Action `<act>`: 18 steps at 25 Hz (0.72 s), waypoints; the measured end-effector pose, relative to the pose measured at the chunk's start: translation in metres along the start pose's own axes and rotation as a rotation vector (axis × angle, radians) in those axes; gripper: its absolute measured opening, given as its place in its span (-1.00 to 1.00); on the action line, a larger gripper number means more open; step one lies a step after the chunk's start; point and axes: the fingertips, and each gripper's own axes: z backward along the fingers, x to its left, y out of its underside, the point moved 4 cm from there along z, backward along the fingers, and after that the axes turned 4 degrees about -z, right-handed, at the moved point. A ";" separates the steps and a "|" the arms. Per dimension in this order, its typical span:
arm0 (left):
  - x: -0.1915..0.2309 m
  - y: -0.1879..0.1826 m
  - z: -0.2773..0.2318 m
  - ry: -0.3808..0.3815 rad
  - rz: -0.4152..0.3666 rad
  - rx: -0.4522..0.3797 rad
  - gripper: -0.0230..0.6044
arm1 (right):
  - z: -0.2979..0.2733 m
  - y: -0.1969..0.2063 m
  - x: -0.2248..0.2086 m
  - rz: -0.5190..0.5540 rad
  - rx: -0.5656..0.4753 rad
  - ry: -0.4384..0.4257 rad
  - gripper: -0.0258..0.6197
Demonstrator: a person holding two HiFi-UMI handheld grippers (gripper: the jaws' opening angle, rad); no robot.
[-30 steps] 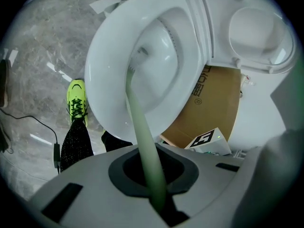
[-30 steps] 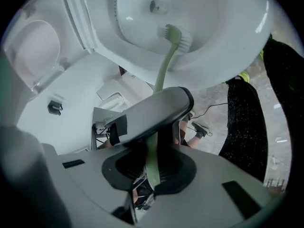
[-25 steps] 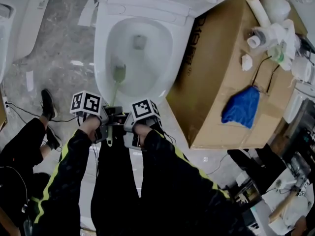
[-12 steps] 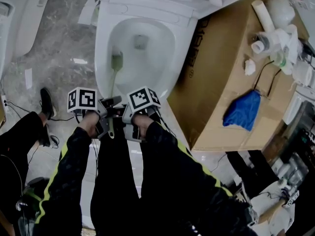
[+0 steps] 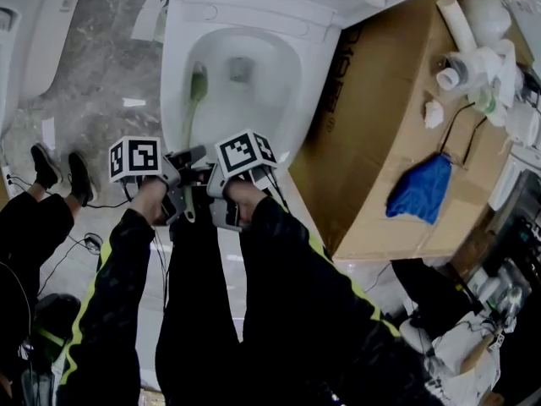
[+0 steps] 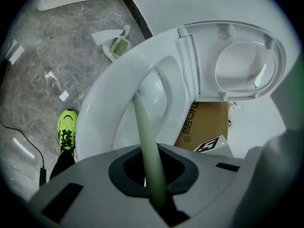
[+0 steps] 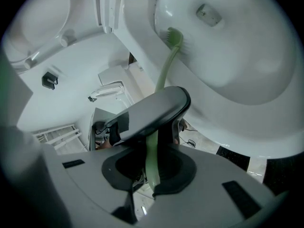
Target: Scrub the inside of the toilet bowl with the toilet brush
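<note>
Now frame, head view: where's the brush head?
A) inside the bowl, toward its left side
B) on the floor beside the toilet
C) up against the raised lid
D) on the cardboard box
A: the toilet brush has its head inside the toilet bowl near the left wall, with the left gripper and right gripper shut on its handle.

grey marble floor point(image 5: 93, 66), cardboard box point(image 5: 380, 134)

left gripper point(image 5: 188, 157) clamped on toilet brush point(image 5: 191, 108) | right gripper point(image 5: 206, 176) same | arms forward, side by side
</note>
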 end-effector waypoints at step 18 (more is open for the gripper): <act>-0.020 -0.040 -0.024 0.005 -0.107 0.028 -0.85 | 0.019 -0.040 0.014 0.046 -0.114 -0.061 -0.75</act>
